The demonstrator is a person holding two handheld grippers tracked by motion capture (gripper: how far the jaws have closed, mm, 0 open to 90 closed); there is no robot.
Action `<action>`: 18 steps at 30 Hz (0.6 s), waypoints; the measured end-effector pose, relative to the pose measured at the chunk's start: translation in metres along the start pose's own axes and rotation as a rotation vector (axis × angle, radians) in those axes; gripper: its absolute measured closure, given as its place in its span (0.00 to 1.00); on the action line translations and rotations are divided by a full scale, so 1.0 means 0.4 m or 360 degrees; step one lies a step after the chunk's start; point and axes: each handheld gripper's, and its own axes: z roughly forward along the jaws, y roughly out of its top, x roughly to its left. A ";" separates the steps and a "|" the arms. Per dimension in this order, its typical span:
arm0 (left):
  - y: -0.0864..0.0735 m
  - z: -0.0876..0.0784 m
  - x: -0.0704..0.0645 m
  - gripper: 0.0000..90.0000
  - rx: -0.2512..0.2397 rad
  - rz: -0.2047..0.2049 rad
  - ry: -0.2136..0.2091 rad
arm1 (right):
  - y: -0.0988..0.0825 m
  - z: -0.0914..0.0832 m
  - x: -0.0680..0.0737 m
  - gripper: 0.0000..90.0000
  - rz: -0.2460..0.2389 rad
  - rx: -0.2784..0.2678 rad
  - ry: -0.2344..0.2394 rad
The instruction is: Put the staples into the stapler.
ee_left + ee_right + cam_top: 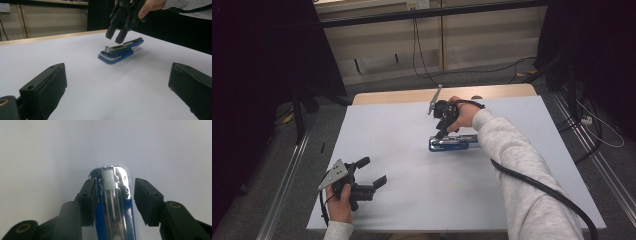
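Note:
A blue stapler (453,143) with a silver metal top lies flat on the white table (412,195), right of centre. My right gripper (443,134) hangs just above its near-left end, pointing down. In the left gripper view the right gripper (115,36) hovers a little above the stapler (120,51), jaws apart. In the right gripper view the stapler (113,202) lies below and between the jaws of my right gripper (115,183), and the pads do not press on it. My left gripper (373,171) rests at the front left, wide open and holding nothing, facing the stapler (117,82).
The table's far wooden edge (412,95) borders a floor with trailing cables (422,60). Dark curtains (262,60) hang at both sides. Metal rails (287,185) run along the floor beside the table. A thick black cable (537,187) trails from the right gripper along the sleeve.

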 end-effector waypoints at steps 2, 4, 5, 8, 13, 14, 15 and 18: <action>0.001 0.004 -0.002 0.02 0.0023 0.0000 -0.0003 | -0.027 -0.021 -0.001 0.51 0.0047 -0.0043 -0.0037; 0.002 0.005 -0.004 0.02 0.0034 0.0010 0.0000 | -0.037 -0.027 -0.001 0.49 0.0055 -0.0054 -0.0043; 0.004 0.008 -0.005 0.02 0.0043 0.0018 -0.0002 | -0.057 -0.037 -0.002 0.46 0.0093 -0.0094 -0.0059; 0.006 0.018 -0.007 0.02 0.0072 0.0002 -0.0021 | -0.088 -0.050 0.001 0.41 0.0127 -0.0146 -0.0083; 0.010 0.037 -0.012 0.02 0.0103 -0.0007 -0.0047 | -0.130 -0.062 0.001 0.33 0.0192 -0.0192 -0.0111; 0.011 0.039 -0.011 0.02 0.0110 -0.0010 -0.0045 | -0.147 -0.069 0.004 0.28 0.0224 -0.0217 -0.0124; 0.012 0.040 -0.011 0.02 0.0110 -0.0010 -0.0047 | -0.147 -0.069 0.004 0.28 0.0224 -0.0217 -0.0124; 0.012 0.047 -0.009 0.02 0.0125 -0.0014 -0.0059 | -0.172 -0.081 0.006 0.26 0.0275 -0.0262 -0.0153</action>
